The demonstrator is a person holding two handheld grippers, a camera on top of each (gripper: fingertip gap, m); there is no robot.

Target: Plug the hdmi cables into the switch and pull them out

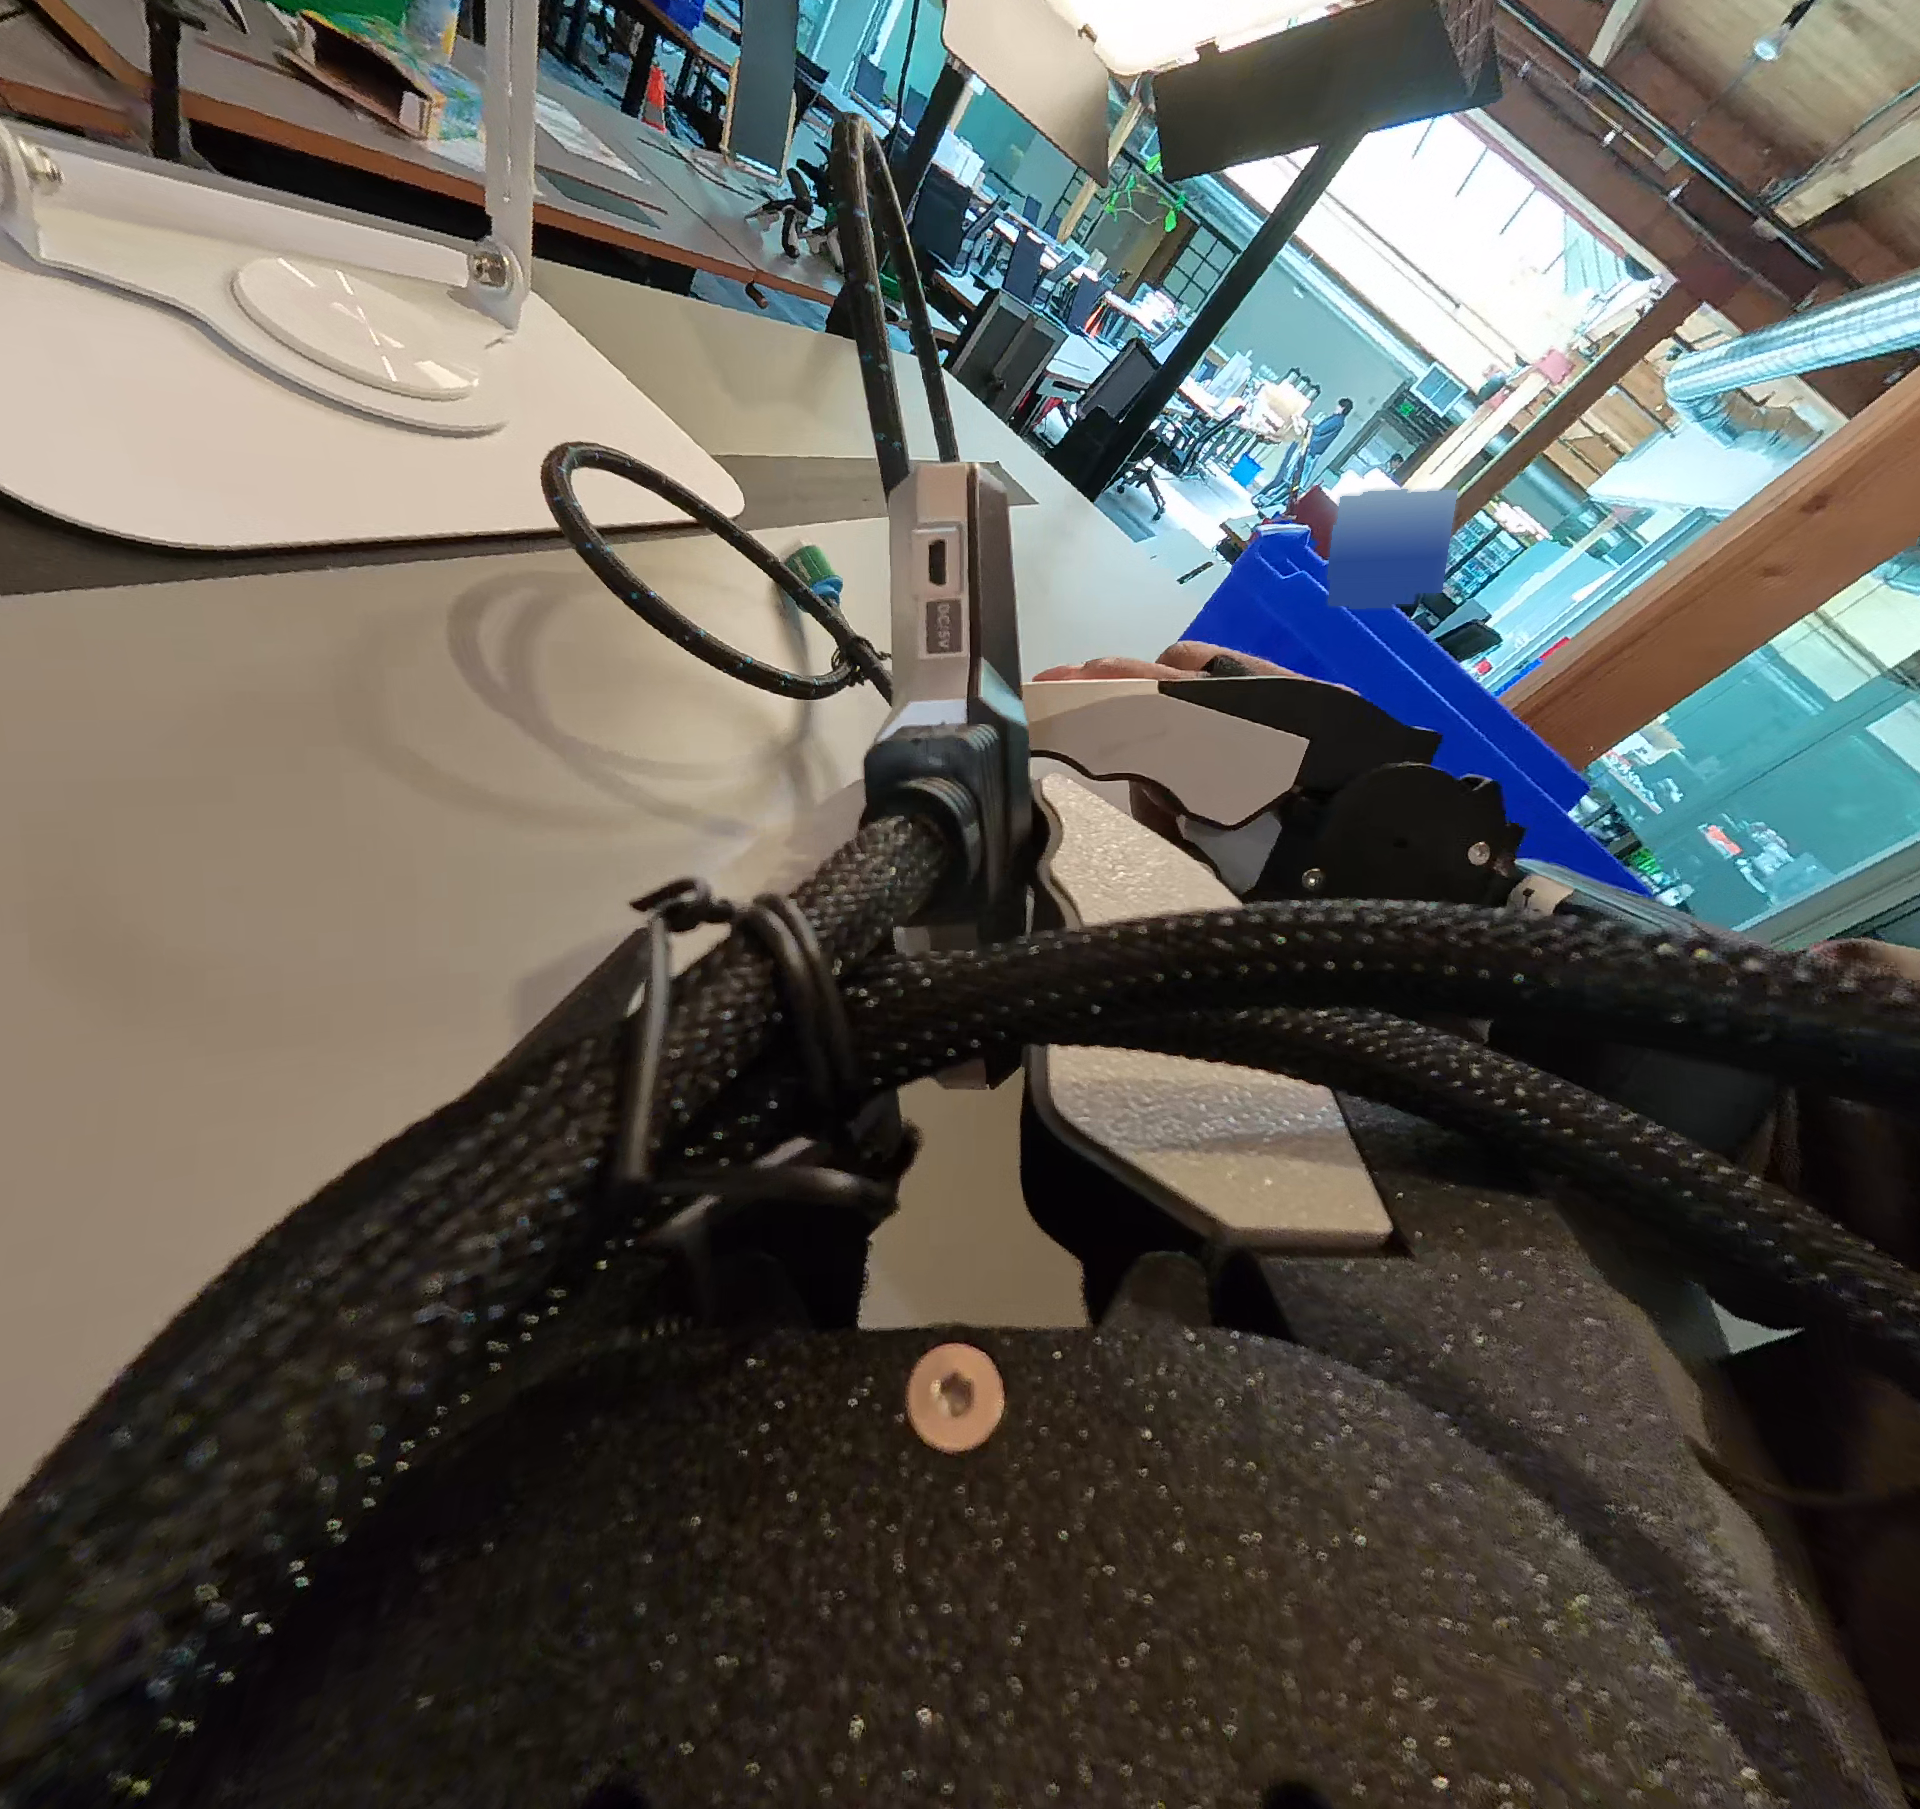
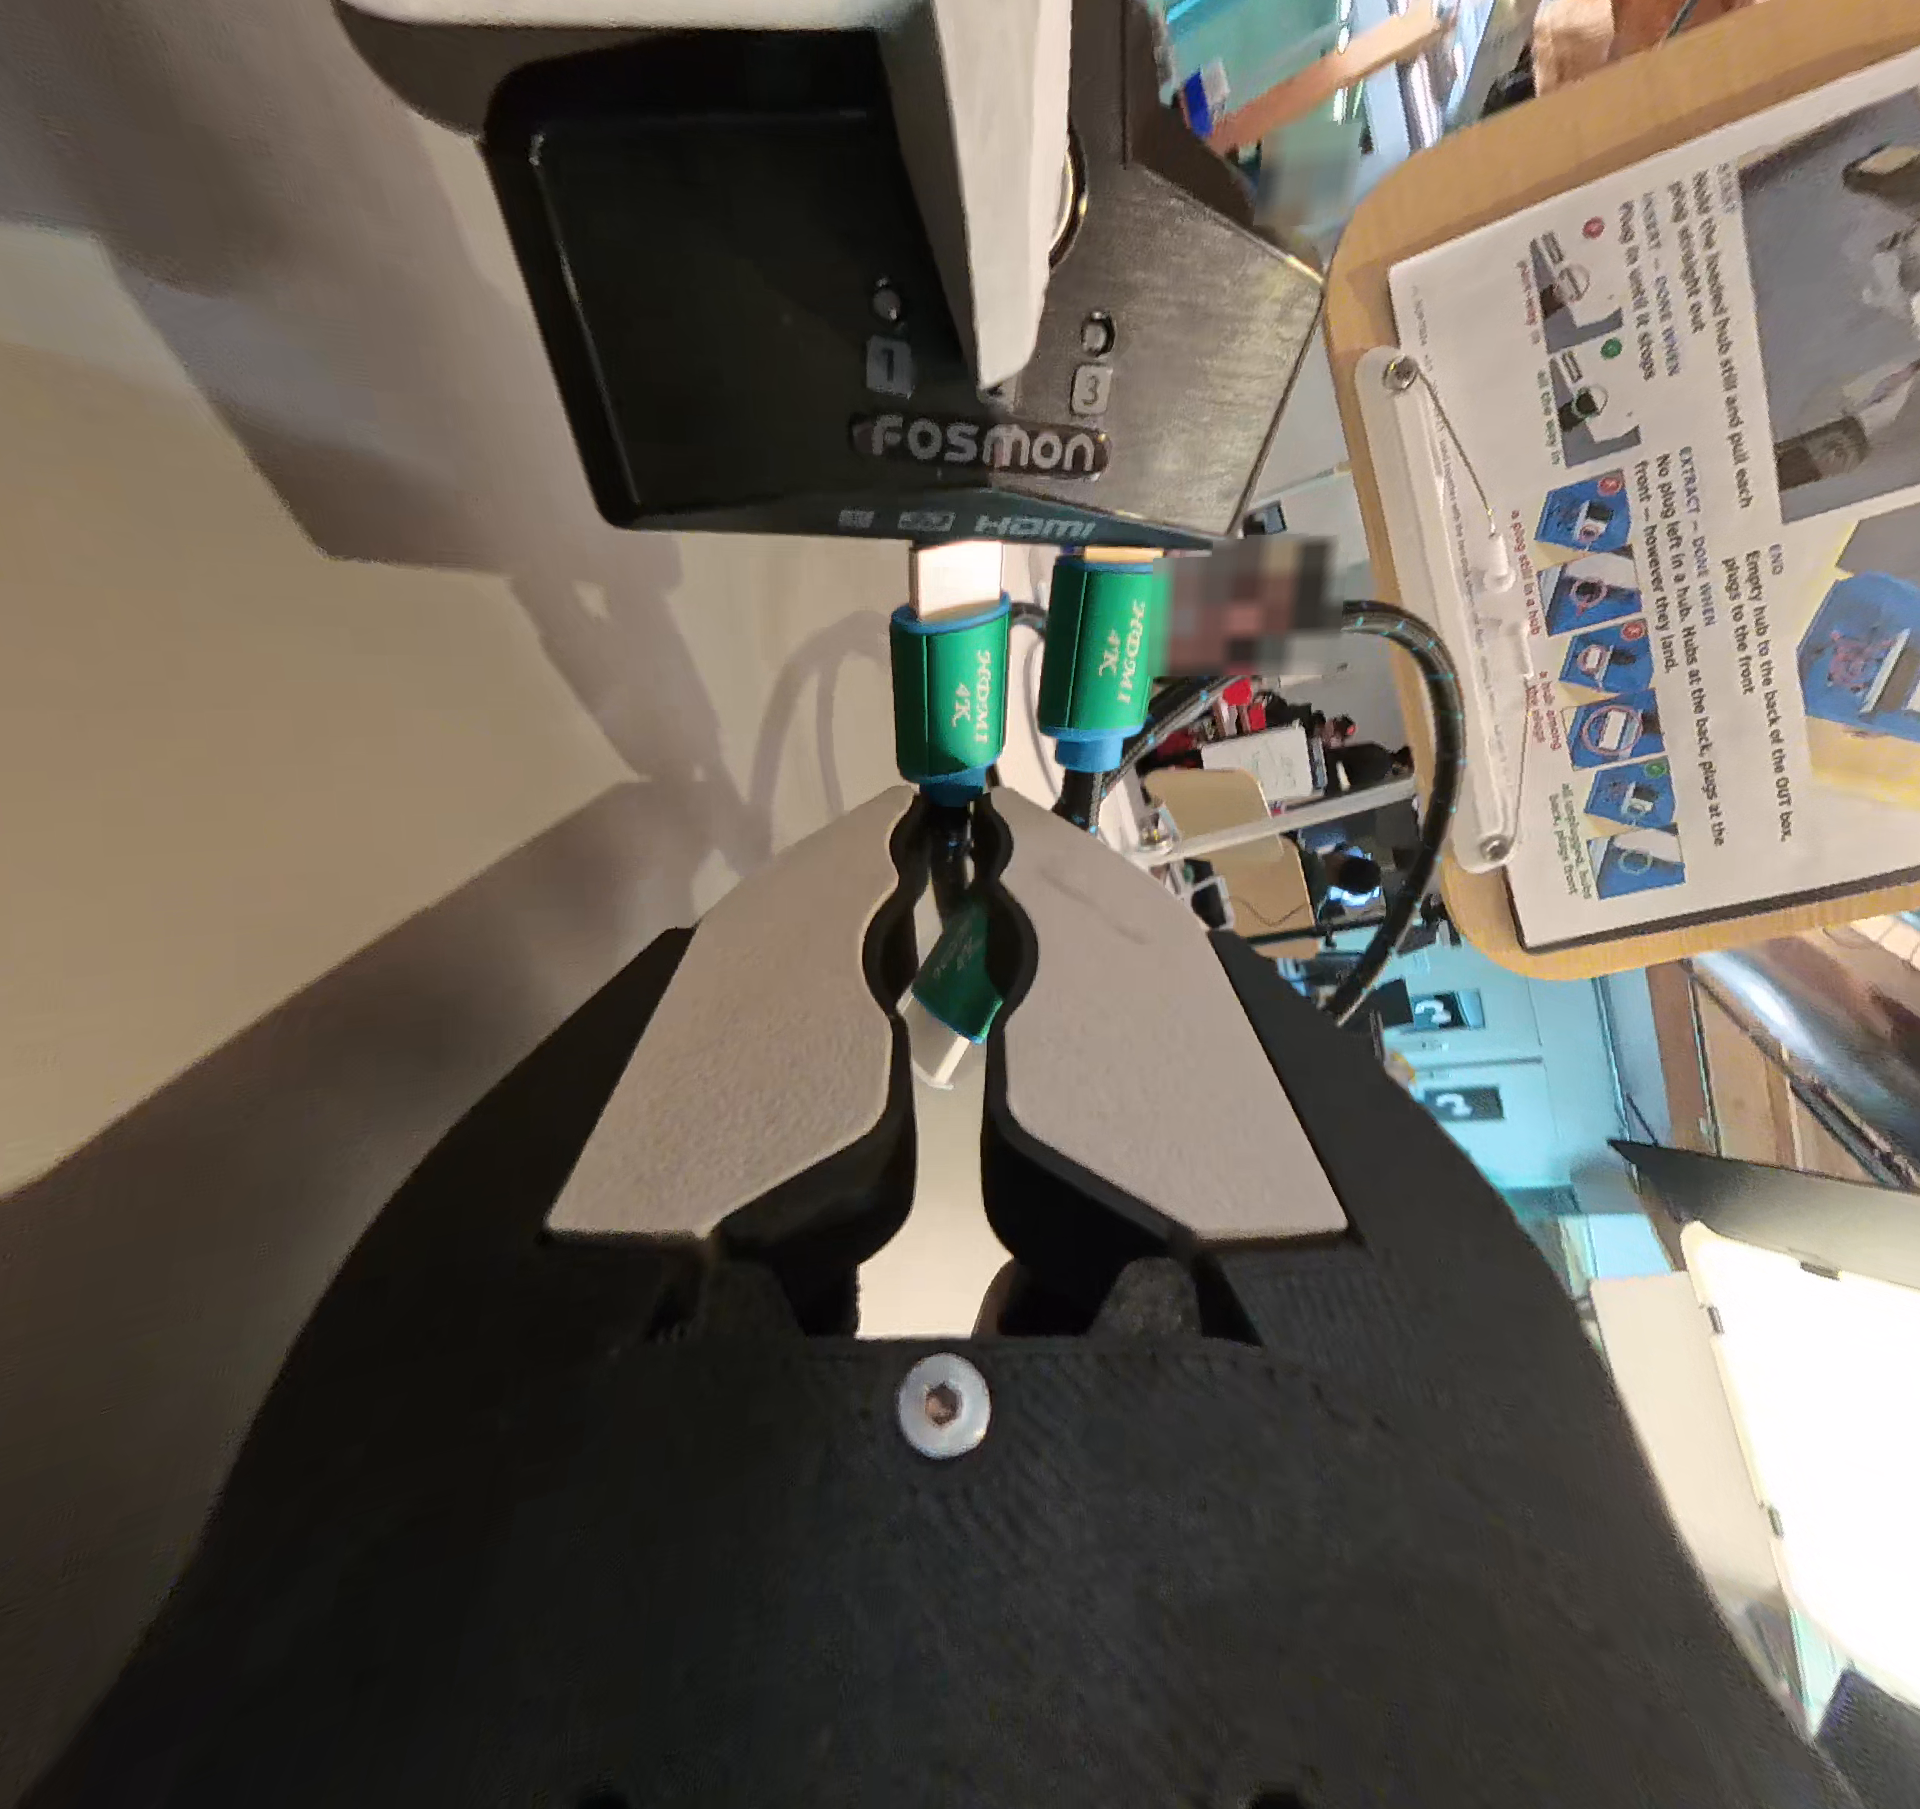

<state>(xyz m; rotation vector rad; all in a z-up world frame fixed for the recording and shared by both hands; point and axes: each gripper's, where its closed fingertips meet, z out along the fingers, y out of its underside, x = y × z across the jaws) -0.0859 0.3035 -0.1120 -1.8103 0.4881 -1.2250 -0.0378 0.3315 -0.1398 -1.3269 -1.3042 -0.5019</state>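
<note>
The left gripper [image 1: 1013, 793] holds a small black and silver hub [image 1: 940, 564] on its edge above the pale table [image 1: 260, 824]. One of its fingers [image 2: 987, 149] lies flat over the top face of the hub, so the claw seems pressed on the two wide faces; the other finger is hidden behind a thick braided sleeve [image 1: 1247, 970]. Held this way, the row of ports faces the right gripper [image 2: 951, 809], probably so that both line up straight. The right claw is almost pressed together and pinches the thin braided cable [image 2: 948, 829] directly behind a green plug [image 2: 951, 689]. This plug sits only partly in the hub, with its metal shell showing. Just to the right, a second green plug [image 2: 1101, 658] is fully in. A third green plug [image 2: 961, 970] shows lower down between the fingers, not pinched. At the far right stands a wooden board [image 2: 1371, 325] with a printed sheet.
</note>
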